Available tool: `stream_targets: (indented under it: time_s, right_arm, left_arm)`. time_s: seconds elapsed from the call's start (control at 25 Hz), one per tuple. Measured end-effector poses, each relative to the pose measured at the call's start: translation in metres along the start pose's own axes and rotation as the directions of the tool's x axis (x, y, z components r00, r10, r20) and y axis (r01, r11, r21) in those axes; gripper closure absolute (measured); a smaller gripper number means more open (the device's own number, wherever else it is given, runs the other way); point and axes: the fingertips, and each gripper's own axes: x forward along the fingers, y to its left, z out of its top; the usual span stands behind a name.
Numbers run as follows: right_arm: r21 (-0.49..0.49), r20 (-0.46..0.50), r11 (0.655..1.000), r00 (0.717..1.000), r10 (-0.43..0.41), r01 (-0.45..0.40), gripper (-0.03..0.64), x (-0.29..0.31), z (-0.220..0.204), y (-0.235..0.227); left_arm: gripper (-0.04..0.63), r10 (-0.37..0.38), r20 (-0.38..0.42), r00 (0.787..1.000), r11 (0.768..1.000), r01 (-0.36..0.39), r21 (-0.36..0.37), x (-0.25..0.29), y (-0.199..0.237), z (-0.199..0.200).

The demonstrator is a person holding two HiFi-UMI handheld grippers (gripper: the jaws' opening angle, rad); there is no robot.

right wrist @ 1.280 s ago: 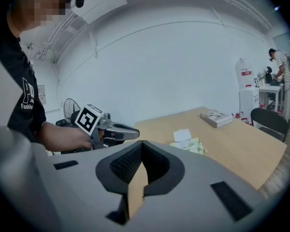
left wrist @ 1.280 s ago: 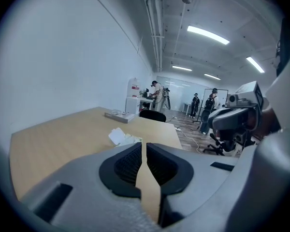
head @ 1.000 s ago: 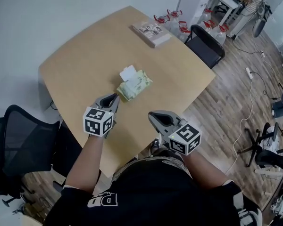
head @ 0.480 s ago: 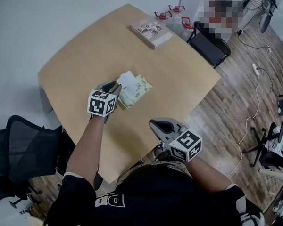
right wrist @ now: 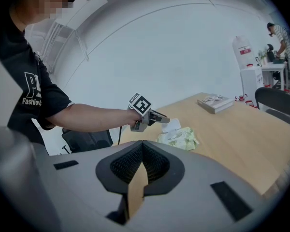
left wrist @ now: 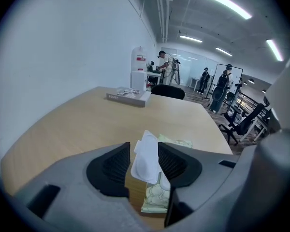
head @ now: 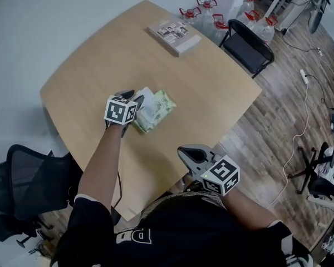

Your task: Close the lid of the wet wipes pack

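Our left gripper (left wrist: 144, 149) jaws, just opened wide, straddle the upright lid (left wrist: 146, 162) (seemingly untouched). Pressing off-centre, we might skid the wet wipes pack (head: 157, 110) away. Right gripper (right wrist: 141, 153) jaws sit together, empty.

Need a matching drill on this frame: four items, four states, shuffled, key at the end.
1. white plastic flip lid
2. left claw
3. right claw
4. grey book

A. lying flat near the far edge of the light wooden table
B. jaws together, nothing between them
C. jaws apart around the lid
D. standing up from the pale green wet wipes pack

Pairs: 1-D, 2-C, 3-B, 4-A.

The left claw's jaws have just been opening, with the lid between them.
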Motion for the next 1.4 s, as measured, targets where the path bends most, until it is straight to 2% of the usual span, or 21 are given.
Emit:
stream_targets:
  time_s: [0.28, 0.68, 1.04, 1.4]
  right_arm:
    - [0.026, -0.005, 1.0, 1.0, -0.002, 0.002, 0.612, 0.001, -0.005, -0.014]
    - [0.03, -0.004, 0.999, 1.0, 0.016, -0.016, 0.612, 0.004, -0.01, -0.004]
    - [0.02, 0.008, 1.0, 1.0, 0.004, -0.005, 0.612, -0.001, -0.01, 0.002]
    - [0.022, 0.009, 1.0, 1.0, -0.004, 0.004, 0.612, -0.005, -0.014, 0.006]
  left_arm:
    - [0.416, -0.036, -0.047, 0.998, 0.999, 0.036, 0.006, 0.018, -0.001, -0.002]
    - [0.417, -0.081, -0.07, 0.994, 0.993, 0.087, 0.078, 0.01, -0.019, 0.001]
    - [0.434, -0.144, -0.08, 0.986, 0.974, 0.155, 0.166, -0.005, -0.053, 0.006]
    - [0.434, -0.187, -0.089, 0.978, 0.954, 0.202, 0.22, -0.003, -0.092, -0.002]
